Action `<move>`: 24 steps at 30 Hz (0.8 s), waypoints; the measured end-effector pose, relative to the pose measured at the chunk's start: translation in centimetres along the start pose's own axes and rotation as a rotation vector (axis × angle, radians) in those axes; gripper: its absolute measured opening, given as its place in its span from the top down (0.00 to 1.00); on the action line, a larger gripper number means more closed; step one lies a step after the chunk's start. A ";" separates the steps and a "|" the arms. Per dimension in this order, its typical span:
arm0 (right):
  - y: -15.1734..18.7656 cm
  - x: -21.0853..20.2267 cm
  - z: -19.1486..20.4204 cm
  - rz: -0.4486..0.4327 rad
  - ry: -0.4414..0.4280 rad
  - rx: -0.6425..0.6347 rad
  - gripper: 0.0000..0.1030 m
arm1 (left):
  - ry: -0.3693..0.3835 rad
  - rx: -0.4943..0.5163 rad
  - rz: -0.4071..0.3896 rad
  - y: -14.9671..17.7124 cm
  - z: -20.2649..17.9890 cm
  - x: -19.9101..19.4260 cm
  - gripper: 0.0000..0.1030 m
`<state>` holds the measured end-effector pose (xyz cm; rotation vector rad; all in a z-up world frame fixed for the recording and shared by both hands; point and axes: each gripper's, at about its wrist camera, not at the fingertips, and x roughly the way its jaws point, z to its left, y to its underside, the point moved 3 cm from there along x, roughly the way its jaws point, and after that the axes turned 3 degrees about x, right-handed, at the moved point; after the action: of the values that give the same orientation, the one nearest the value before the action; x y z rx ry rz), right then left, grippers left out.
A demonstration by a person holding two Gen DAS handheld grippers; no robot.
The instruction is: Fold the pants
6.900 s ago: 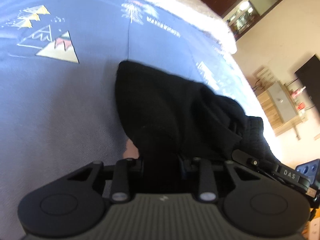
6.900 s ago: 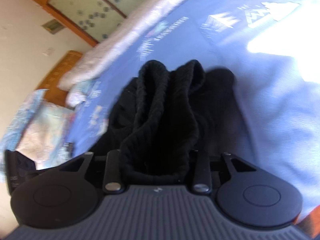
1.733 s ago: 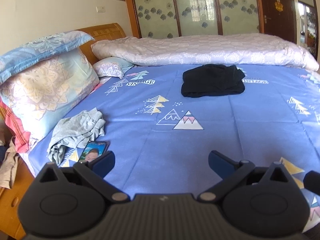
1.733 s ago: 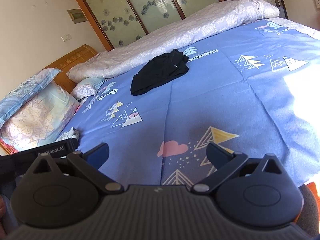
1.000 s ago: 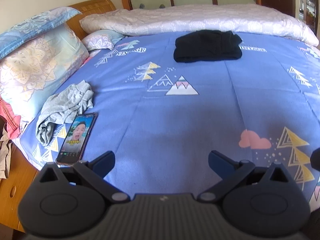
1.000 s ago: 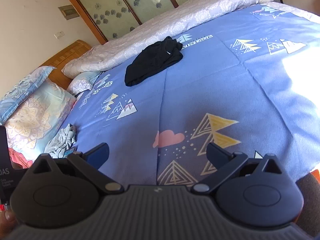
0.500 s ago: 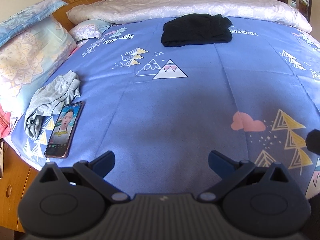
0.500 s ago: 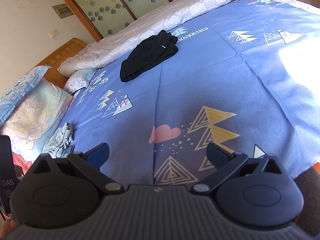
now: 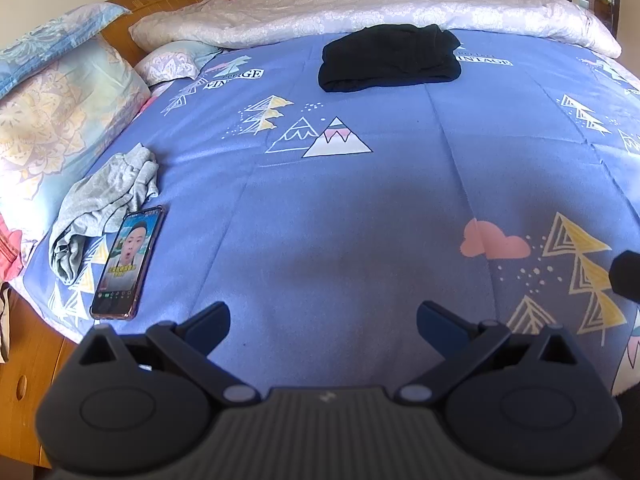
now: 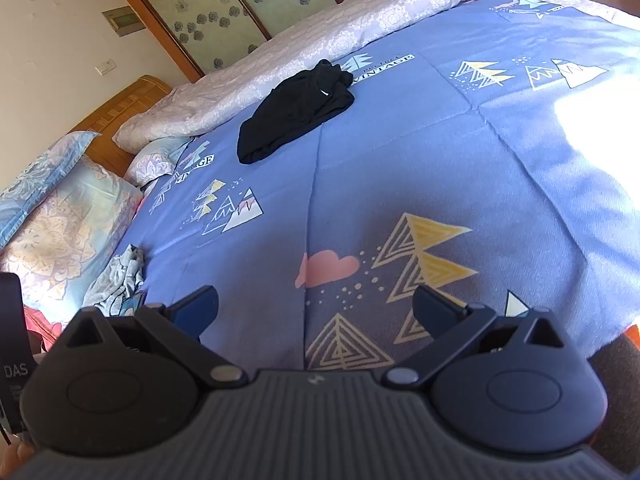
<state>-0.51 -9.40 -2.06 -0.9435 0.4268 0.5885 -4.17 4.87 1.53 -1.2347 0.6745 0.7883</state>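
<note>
Your left tool [image 9: 322,322] and right tool [image 10: 316,304] gape wide, holding nothing. Folded black pants [image 9: 390,58] lie upper centre on the bed [image 9: 360,208].

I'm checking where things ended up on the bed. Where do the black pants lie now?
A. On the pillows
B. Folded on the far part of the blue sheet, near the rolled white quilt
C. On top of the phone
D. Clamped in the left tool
B: the black pants sit folded on the blue sheet just before the white quilt, with both tools open and apart from them.
</note>
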 end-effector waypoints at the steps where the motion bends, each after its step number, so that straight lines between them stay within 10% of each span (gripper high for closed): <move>1: 0.0 0.0 -0.1 0.001 0.000 0.001 0.00 | 0.000 0.000 0.002 0.0 0.0 0.1 0.00; 24: 0.0 0.3 -0.5 0.009 0.007 0.014 0.00 | 0.012 -0.028 0.003 -0.2 0.4 -0.1 0.00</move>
<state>-0.34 -9.80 -2.46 -0.9309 0.4410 0.5904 -4.02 5.19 1.77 -1.2653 0.6766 0.7958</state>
